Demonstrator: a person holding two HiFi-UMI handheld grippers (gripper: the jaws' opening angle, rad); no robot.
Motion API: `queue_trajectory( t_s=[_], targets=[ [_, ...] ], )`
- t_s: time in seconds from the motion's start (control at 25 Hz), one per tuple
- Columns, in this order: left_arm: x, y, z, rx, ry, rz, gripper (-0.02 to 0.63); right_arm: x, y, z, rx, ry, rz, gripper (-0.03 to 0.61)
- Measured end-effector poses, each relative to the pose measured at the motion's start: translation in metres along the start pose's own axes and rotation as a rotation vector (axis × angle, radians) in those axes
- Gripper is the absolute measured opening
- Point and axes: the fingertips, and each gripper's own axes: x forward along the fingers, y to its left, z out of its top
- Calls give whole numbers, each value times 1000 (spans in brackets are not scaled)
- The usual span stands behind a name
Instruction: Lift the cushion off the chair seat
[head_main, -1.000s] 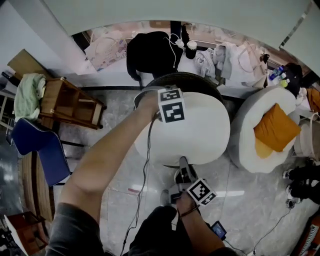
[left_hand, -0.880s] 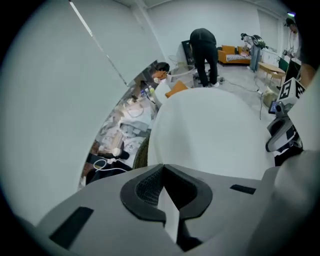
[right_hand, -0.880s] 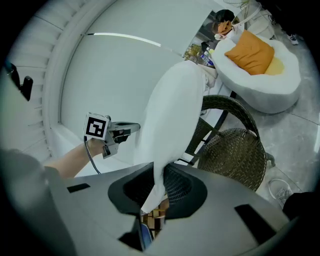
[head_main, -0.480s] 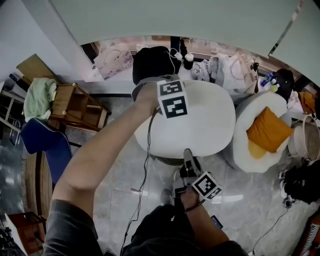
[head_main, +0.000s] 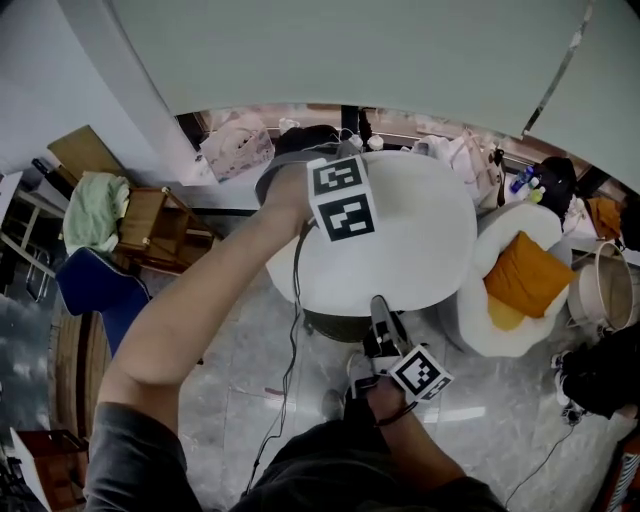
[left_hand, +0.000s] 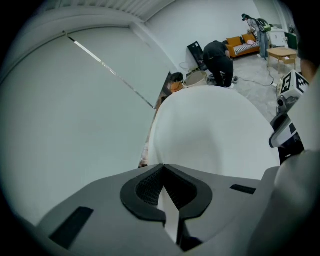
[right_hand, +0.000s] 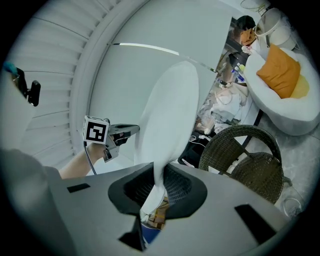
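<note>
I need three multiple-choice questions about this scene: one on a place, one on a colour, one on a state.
1. The orange square pillow lies: A on the floor; B on the white round padded seat; C in a gripper.
2. The large round soft cushion is: A white; B grey; C blue.
3. That cushion is: A flat on a seat; B pinched by one gripper; C pinched by the left gripper and the right gripper.
Key: 1B, it rests there; 2A, white in every view; 3C, both grippers clamp its edge.
</note>
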Motion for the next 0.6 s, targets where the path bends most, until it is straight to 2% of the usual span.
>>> queue_trajectory(
  t_s=[0.36, 0.6],
  targets=[
    [-53, 38, 17, 19, -3, 87, 6, 1, 44, 27, -23, -17, 74, 52],
    [-84, 48, 26, -13, -24, 110, 6, -13, 65, 32, -63, -21, 84, 52]
  ],
)
